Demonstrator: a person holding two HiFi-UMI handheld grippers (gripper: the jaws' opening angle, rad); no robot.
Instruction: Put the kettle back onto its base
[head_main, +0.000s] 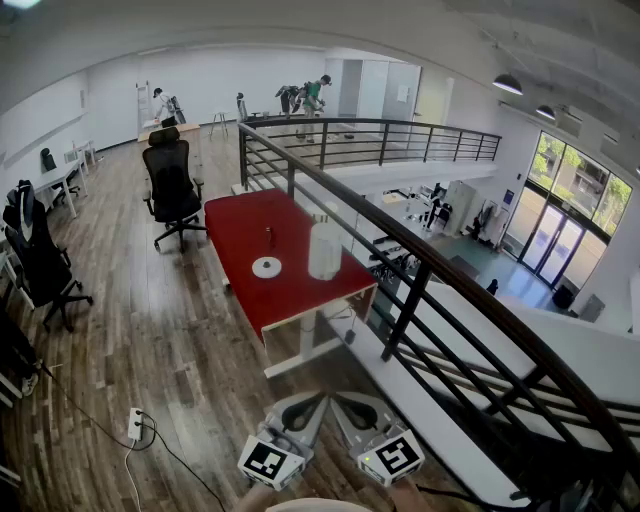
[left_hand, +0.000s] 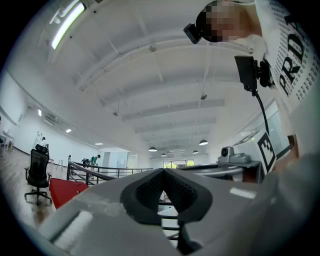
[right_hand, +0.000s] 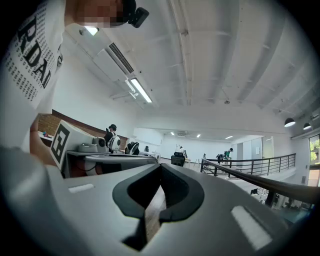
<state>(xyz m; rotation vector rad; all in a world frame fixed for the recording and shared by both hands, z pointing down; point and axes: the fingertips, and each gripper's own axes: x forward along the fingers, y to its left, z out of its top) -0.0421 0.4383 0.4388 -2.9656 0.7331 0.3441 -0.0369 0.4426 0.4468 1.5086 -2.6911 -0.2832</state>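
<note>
Left tool (head_main: 305, 412) and right tool (head_main: 352, 410) are held closed, empty: kettle (head_main: 324, 250) and base (head_main: 266, 267) are set far off on the surface (head_main: 245, 225).

A red rectangular table (head_main: 250, 215) stands on the dark wooden plank floor (head_main: 170, 340) beside a black metal railing (head_main: 407, 305), with a black office chair (head_main: 168, 180) near it. Tall glass windows (head_main: 560, 215) give daylight.

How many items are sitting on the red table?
3: a white kettle near the right edge, its round base beside it, a small dark item behind the base.
</note>
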